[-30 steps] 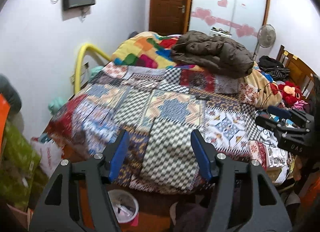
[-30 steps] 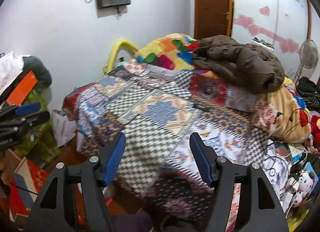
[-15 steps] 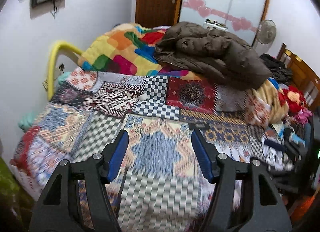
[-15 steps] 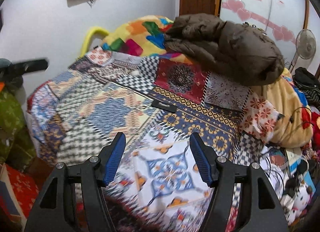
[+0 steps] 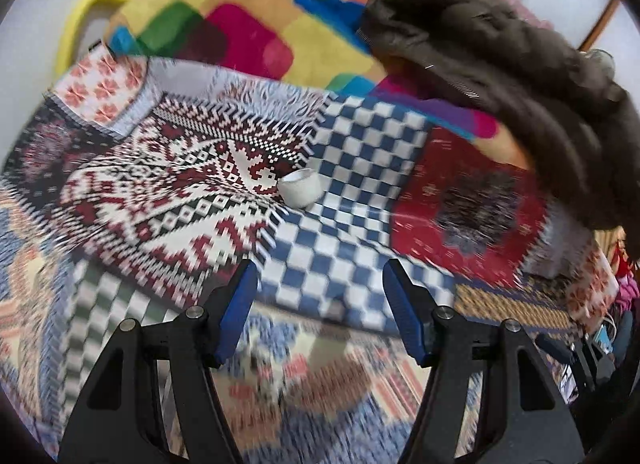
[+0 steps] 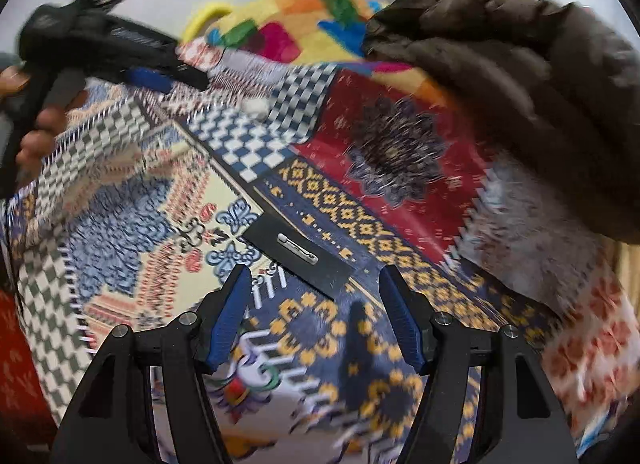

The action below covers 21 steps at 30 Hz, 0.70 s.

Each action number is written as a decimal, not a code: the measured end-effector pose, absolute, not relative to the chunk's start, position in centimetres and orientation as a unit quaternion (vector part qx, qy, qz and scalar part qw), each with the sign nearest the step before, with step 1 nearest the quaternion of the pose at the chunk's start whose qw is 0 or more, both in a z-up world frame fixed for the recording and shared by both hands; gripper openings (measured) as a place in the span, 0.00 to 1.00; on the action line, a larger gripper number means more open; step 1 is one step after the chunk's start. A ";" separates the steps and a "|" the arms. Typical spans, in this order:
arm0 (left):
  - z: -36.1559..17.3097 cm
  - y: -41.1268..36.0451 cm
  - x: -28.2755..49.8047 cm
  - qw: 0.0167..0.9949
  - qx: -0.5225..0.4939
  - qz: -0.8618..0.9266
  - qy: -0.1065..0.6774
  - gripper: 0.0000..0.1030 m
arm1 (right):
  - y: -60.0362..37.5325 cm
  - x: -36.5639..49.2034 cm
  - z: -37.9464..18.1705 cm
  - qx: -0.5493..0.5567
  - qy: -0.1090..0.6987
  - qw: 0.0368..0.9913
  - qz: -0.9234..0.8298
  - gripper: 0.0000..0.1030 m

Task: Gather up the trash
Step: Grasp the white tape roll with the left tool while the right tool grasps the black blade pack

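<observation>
A small white paper cup (image 5: pixel 300 190) lies on its side on the patchwork quilt (image 5: pixel 348 224), a little ahead of my left gripper (image 5: pixel 319 280). That gripper is open and holds nothing. The right wrist view shows the same cup as a white blur (image 6: pixel 256 106) farther up the bed. There my left gripper (image 6: pixel 188 78), held by a hand (image 6: pixel 38 132), hovers just left of it. A flat black rectangular item with a silver clip (image 6: pixel 296 252) lies on the quilt right in front of my right gripper (image 6: pixel 316 284), which is open and empty.
A brown padded jacket (image 5: pixel 520 76) is heaped at the right of the bed, over a bright multicoloured blanket (image 5: pixel 248 28). A yellow curved bar (image 5: pixel 76 20) stands by the white wall at the bed's left. Cluttered toys and cables (image 5: pixel 600 304) lie past the right side.
Both grippers have moved forward and down over the bed. The room and floor have dropped out of view, and the cup and the black item now appear close. Jaw widths look unchanged.
</observation>
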<state>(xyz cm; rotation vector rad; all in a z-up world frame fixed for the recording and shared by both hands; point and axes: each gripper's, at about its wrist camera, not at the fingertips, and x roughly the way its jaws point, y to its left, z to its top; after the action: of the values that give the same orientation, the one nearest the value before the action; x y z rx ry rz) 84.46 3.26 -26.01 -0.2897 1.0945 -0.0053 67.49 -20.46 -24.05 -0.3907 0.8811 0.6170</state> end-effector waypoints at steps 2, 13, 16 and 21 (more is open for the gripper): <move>-27.2 3.9 86.1 0.840 -0.148 0.004 0.523 0.62 | -20.4 68.1 -24.4 -0.195 0.417 0.836 0.298 0.61; -30.3 3.9 92.3 0.826 -0.159 0.039 0.540 0.57 | -19.1 69.2 -24.7 -0.214 0.411 0.813 0.354 0.53; -31.2 3.2 93.3 0.822 -0.138 0.045 0.551 0.55 | -19.1 69.4 -24.7 -0.208 0.415 0.801 0.377 0.44; -31.8 3.3 93.6 0.828 -0.144 0.066 0.538 0.36 | -19.3 69.3 -24.7 -0.204 0.415 0.800 0.384 0.41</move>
<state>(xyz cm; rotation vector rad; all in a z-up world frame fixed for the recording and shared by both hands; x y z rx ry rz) 93.64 3.29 -31.76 -0.3062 1.1433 0.1401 69.30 -19.31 -24.70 -0.4369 0.8894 0.8238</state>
